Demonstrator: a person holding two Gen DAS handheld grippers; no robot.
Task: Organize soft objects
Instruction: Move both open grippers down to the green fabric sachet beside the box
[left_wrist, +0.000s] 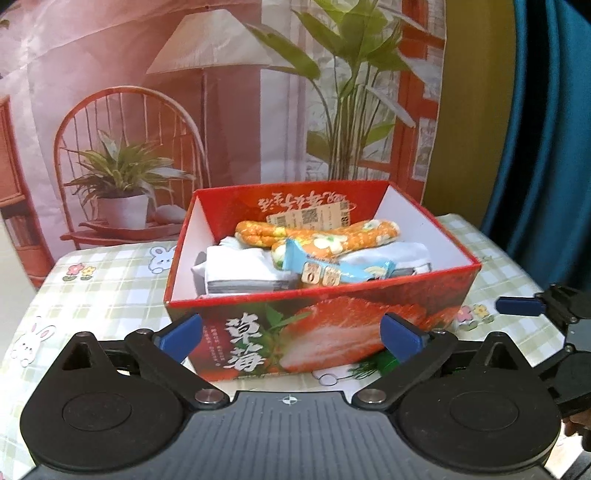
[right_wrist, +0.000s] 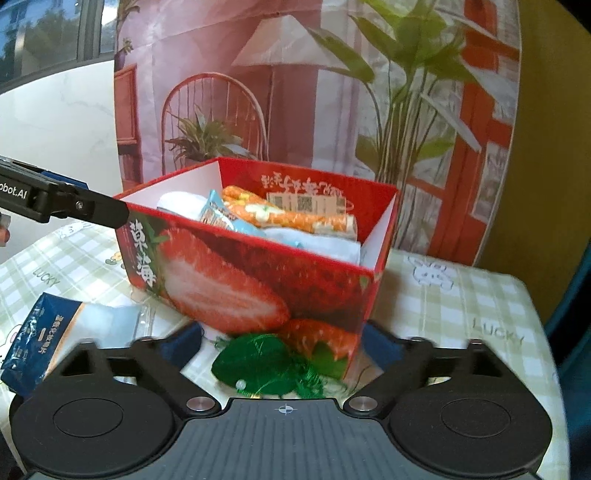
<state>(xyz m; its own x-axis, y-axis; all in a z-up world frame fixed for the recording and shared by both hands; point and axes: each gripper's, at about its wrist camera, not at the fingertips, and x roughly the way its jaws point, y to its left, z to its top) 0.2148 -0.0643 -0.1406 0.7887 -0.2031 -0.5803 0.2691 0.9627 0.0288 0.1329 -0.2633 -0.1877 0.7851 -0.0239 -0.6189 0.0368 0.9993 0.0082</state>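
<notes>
A: What's left? Green mesh pouf on surface, touching strawberry box, right in front of right gripper.

B: Light, squashy, snaggy. Pinch mid-bulk. Both sets of fingers wide open, empty; left gripper faces box.

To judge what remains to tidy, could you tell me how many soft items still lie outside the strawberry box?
2: a green tasselled pouch by the box's near corner, between the right gripper's fingers, and a blue-and-white packet further left. The box may hide others.
</notes>
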